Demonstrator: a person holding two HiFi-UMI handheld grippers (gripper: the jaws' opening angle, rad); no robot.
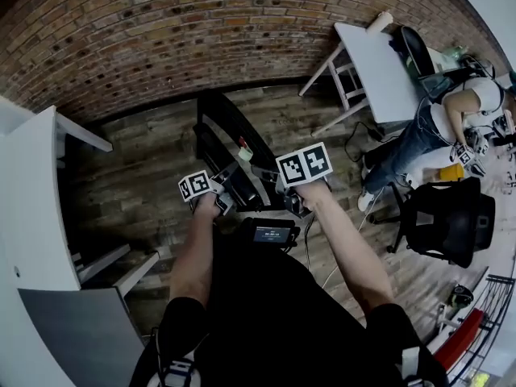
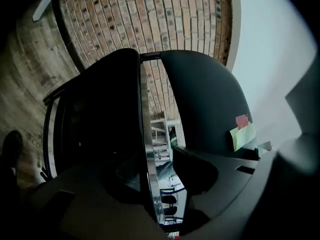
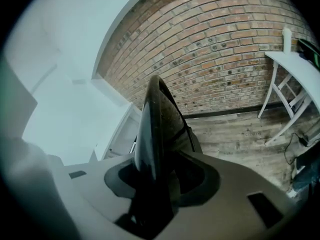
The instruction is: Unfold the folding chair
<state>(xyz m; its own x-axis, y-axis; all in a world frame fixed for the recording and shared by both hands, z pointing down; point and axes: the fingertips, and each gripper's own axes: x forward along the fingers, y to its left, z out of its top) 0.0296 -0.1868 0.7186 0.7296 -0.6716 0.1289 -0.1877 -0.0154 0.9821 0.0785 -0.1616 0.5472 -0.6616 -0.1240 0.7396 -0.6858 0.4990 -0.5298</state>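
Observation:
The black folding chair (image 1: 226, 135) stands on the wood floor just in front of me, its panels close together, with a yellow-green note (image 1: 244, 153) stuck on it. My left gripper (image 1: 223, 190) is at its near left side. In the left gripper view a shiny frame tube (image 2: 149, 149) runs between the jaws (image 2: 165, 196), with daylight showing to its right, so the gripper is open. My right gripper (image 1: 272, 181) is at the chair's near right side. There a black panel edge (image 3: 152, 134) sits in the notch between its jaws (image 3: 155, 186), with dark gaps on both sides.
A brick wall (image 1: 161, 22) rises behind the chair. White furniture (image 1: 32, 200) fills the left. At the right are a white table (image 1: 375, 67), a seated person (image 1: 435, 127) and a black office chair (image 1: 447, 216). Cables trail on the floor (image 1: 355, 147).

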